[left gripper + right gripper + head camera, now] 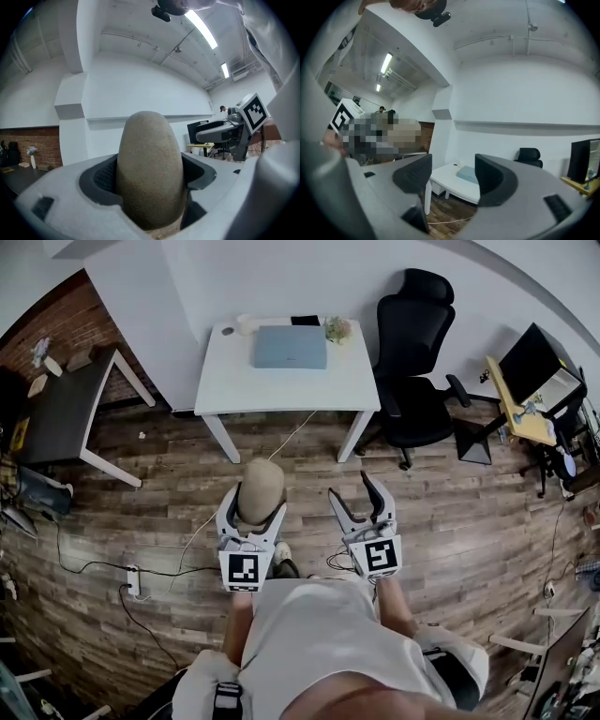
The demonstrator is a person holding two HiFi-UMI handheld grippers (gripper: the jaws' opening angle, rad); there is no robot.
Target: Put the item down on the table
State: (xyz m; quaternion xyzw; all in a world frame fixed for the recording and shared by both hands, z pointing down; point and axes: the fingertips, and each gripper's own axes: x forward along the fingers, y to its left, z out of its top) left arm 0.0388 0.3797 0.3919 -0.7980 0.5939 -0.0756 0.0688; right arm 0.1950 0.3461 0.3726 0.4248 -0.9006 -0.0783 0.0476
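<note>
- The left gripper (254,510) has its jaws partly closed, clamped on a tan, egg-shaped item with a fine, suede-like grain (149,168).
- The dark ribbed pads (104,178) press on the item's two flanks, and its rounded end stands out past the pale grey jaw shells.
- The right gripper (452,176) is open with nothing between its jaws; its pads are smooth, dark and cupped.
- The item (260,490) is held level above the brown wood-plank floor (450,521), well apart from the white rectangular table (225,381).
- A flat light-blue closed laptop (290,346) lies on that table, and a black office chair (412,362) stands beside it.
</note>
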